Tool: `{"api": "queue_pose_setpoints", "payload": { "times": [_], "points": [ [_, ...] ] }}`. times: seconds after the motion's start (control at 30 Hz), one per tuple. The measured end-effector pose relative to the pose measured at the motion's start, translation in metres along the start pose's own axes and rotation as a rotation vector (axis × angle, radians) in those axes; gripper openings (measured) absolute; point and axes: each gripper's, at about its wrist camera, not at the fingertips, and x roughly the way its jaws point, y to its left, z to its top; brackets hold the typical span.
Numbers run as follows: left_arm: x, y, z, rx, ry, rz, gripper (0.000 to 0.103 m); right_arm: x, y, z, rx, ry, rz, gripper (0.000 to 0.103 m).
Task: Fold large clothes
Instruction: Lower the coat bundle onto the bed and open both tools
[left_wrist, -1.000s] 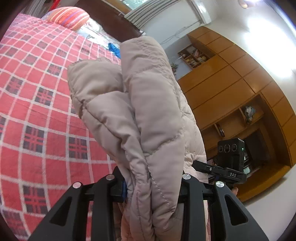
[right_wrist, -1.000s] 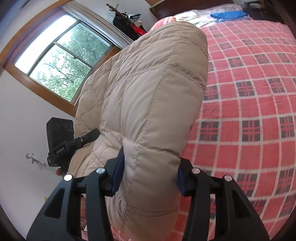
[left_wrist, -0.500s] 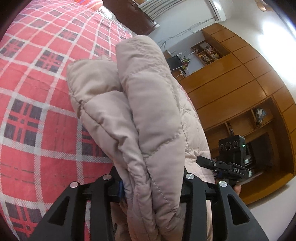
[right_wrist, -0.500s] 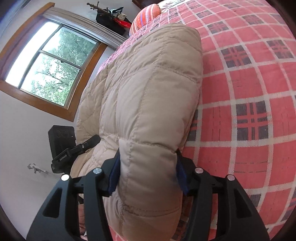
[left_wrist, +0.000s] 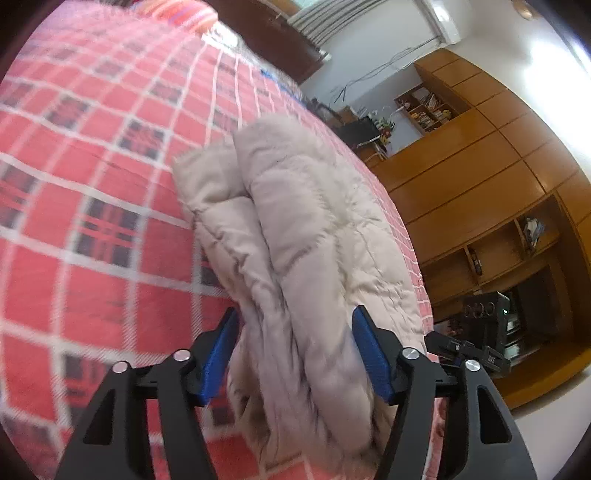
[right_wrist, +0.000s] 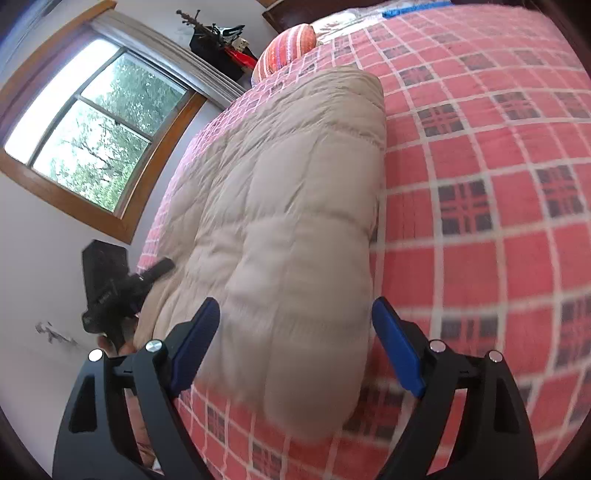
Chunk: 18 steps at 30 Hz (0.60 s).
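Change: I've just let go; both tongs, left (left_wrist: 295, 354) and right (right_wrist: 295, 343), now spread wide.
Jacket (right_wrist: 288, 206): folded on bed (right_wrist: 498, 184), 12 o'clock ahead.
Meaning: fold probably finished, though it's blurry.

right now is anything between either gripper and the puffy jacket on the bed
Nothing visible. The jacket lies folded on the plaid bedspread, and its edge sits directly between the open fingers of both the left gripper and the right gripper.

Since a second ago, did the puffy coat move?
Yes. The puffy coat came down onto the checked bedspread; it was bunched up in the air, clamped in both jaws. It now lies beside the window wall, both jaws open.
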Motion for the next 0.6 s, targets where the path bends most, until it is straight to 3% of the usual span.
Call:
{"api": "queue_pose_setpoints", "payload": {
  "times": [0.27, 0.43, 0.5, 0.6],
  "points": [
    [-0.064, -0.028, -0.048, 0.11, -0.105, 0.209, 0.074, -0.029, 0.027, -0.051, -0.046, -0.044, -0.059, 0.088],
    [-0.079, -0.036, -0.075, 0.144, -0.106, 0.345, 0.08, -0.037, 0.049, -0.084, -0.094, -0.055, -0.279, 0.091],
    [-0.08, -0.042, -0.088, 0.162, -0.109, 0.433, 0.081, -0.032, 0.046, -0.088, -0.102, -0.06, -0.373, 0.092],
    [-0.082, -0.046, -0.109, 0.181, -0.107, 0.535, 0.081, -0.026, 0.049, -0.106, -0.109, -0.068, -0.455, 0.095]
  ]
}}
